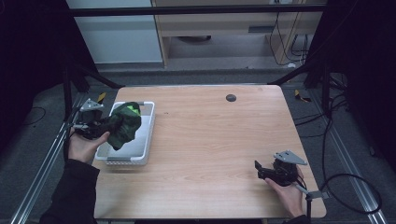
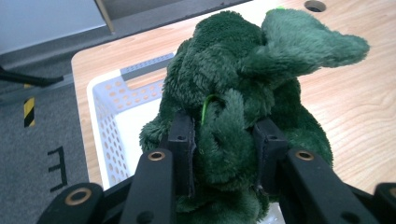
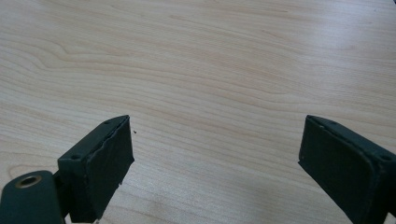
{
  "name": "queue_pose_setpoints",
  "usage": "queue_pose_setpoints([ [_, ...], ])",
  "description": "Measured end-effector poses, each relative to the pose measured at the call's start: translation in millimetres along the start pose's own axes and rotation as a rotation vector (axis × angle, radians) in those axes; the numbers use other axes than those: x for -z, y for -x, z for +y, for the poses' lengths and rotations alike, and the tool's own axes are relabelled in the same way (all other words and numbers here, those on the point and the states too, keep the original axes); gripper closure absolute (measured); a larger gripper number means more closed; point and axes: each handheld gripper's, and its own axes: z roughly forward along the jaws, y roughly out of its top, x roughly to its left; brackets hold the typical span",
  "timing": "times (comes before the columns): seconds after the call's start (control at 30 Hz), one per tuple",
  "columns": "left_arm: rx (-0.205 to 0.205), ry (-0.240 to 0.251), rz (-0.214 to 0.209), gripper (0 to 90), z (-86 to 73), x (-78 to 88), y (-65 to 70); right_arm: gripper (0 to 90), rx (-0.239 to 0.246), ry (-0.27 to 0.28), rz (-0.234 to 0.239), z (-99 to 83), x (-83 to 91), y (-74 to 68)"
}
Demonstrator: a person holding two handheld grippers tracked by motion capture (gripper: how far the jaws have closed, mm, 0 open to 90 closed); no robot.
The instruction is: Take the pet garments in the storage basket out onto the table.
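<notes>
A: Where's the plush?

B: The green plush (image 1: 123,125) is pinched in the left tongs (image 2: 224,140), jaws closed on a fold of it, held above the white basket (image 1: 147,140) at the bench's (image 1: 219,149) left edge.

A: And the right tongs?

B: The right tongs (image 3: 215,158) are wide apart with nothing between them, low over bare wood, well away. The basket lies directly under the plush, so I'd guess a drop comes next.
</notes>
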Motion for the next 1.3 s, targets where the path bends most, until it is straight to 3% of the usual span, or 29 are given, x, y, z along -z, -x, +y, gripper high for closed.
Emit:
queue_pose_setpoints([
  [0.23, -0.041, 0.013, -0.044, 65.5, 10.0, 4.9, 6.5, 9.8, -0.002, -0.001, -0.001, 0.1, 0.7, -0.1],
  [0.67, -0.158, 0.018, -0.133, 65.2, 31.3, 13.3, 27.3, 10.0, 0.010, 0.011, -0.007, -0.1, 0.8, 0.7],
  [0.93, -0.231, 0.006, -0.170, 65.1, 41.2, 9.5, 45.3, 10.0, 0.013, 0.012, -0.009, 0.0, 0.6, 0.6],
  [1.3, -0.288, -0.006, -0.223, 65.0, 53.5, 4.1, 66.4, 10.0, 0.001, 0.013, -0.008, 0.2, 1.4, 0.8],
])
